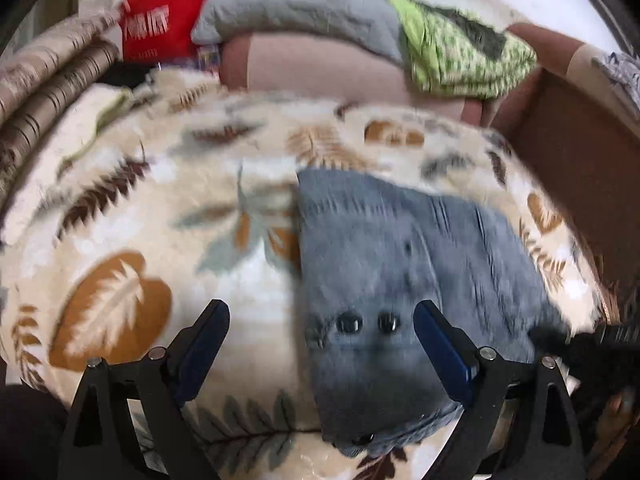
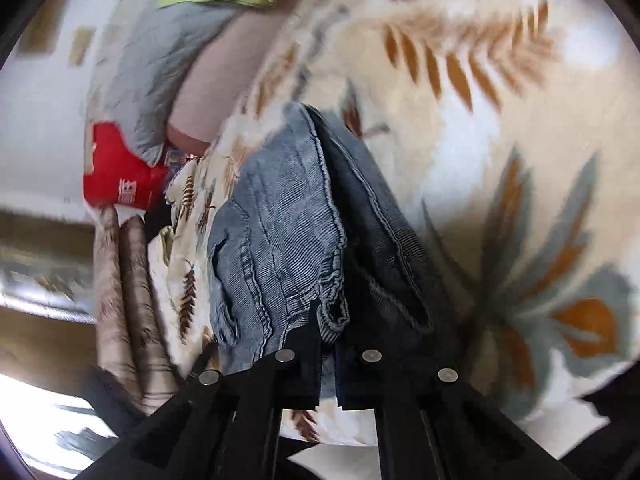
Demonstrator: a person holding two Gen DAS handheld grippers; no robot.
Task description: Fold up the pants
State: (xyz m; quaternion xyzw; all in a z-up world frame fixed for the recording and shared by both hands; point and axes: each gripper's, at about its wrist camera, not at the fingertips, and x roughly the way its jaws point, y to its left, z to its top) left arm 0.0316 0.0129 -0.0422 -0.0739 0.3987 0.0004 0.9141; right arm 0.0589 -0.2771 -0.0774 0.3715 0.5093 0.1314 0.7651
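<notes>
The pants (image 1: pixel 384 264), blue-grey denim, lay folded into a compact bundle on a cream blanket (image 1: pixel 132 216) printed with brown, orange and grey leaves. In the left wrist view the left hand-held gripper (image 1: pixel 322 318) stood wide open above the near end of the bundle, its two blue-padded fingers (image 1: pixel 440 348) spread well apart; the right-hand finger hung over the denim and the left-hand one over bare blanket, and neither pad pressed on the cloth. Two dark buttons (image 1: pixel 366 323) showed on the denim between the fingers. In the right wrist view the right hand-held gripper (image 2: pixel 328 320) was closed tight, and a rolled edge of the pants (image 2: pixel 280 220) was pinched between its black fingers, with the rest of the denim running away from the tips in a lighter layer on the left and a darker one on the right. At the far side of the blanket lay a grey pillow (image 1: pixel 304 4), a green patterned cloth (image 1: pixel 460 48) to its right and a red bag (image 1: pixel 164 12) to its left. Striped brown fabric (image 1: pixel 52 68) was bunched at the far left edge. Both views were blurred.
</notes>
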